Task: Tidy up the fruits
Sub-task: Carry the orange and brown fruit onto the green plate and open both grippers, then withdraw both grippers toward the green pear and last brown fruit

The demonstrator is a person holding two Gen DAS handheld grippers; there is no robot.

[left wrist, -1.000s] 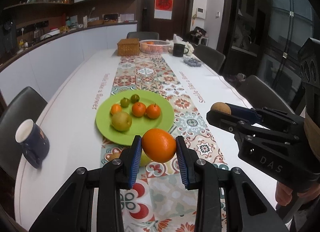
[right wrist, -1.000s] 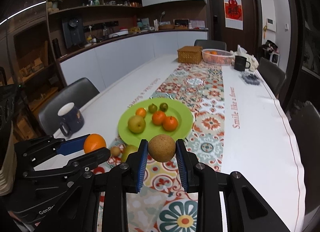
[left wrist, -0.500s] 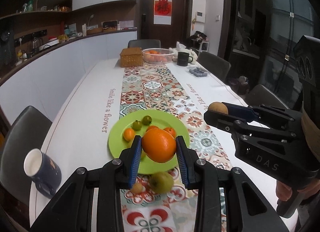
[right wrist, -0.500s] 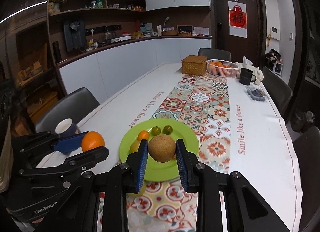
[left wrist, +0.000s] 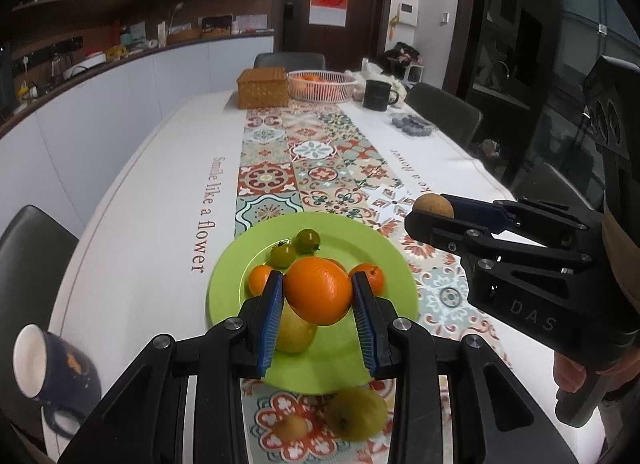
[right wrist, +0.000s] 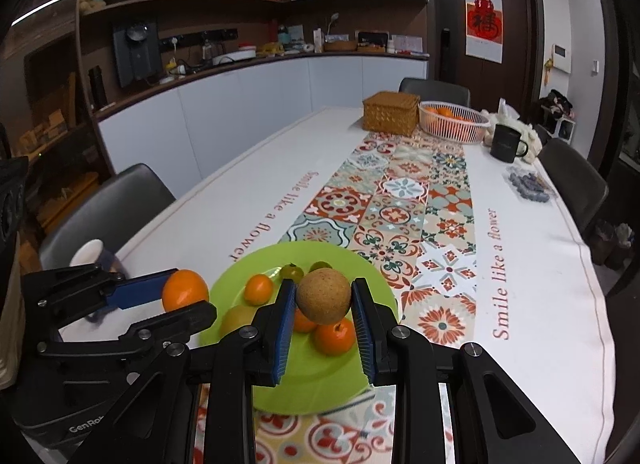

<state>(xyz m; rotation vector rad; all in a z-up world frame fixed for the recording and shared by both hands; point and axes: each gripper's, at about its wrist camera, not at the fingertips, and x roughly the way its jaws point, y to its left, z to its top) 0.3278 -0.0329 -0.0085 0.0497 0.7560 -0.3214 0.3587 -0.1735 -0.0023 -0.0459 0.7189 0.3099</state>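
1. The left gripper [left wrist: 318, 300] is clamped on a large orange [left wrist: 319, 290], its blue pads pressing both flanks so the fruit rides clear of the surface, poised above the near half of the green plate [left wrist: 356, 240].

2. The right gripper [right wrist: 323, 312] is closed tight on a brown, rough-skinned round fruit [right wrist: 324, 295], likewise lifted off the table and carried over the plate's near-right portion; in the left view it shows at the tip of the other tool, off the plate's right rim.

3. Both tools point forward and downward at the plate, side by side, which suggests each fruit is being brought in for a set-down there.

4. The plate already holds 2 small green fruits [left wrist: 296, 248] at its far side, small mandarins [right wrist: 334, 338] around the middle and a yellow-green pear [left wrist: 294, 330] near the front, so open space is limited; the bare patch at the front right looks the likeliest spot.

5. On the patterned runner [left wrist: 320, 167] just in front of the plate lie 2 more pieces: a green pear-like fruit [left wrist: 356, 414] and a small brownish one [left wrist: 294, 428], apparently not yet gathered.

6. A dark mug [left wrist: 52, 374] stands at the table's left edge, well apart from the plate; a white basket of oranges [right wrist: 454, 121] sits at the far end beside a wicker box [right wrist: 391, 113].
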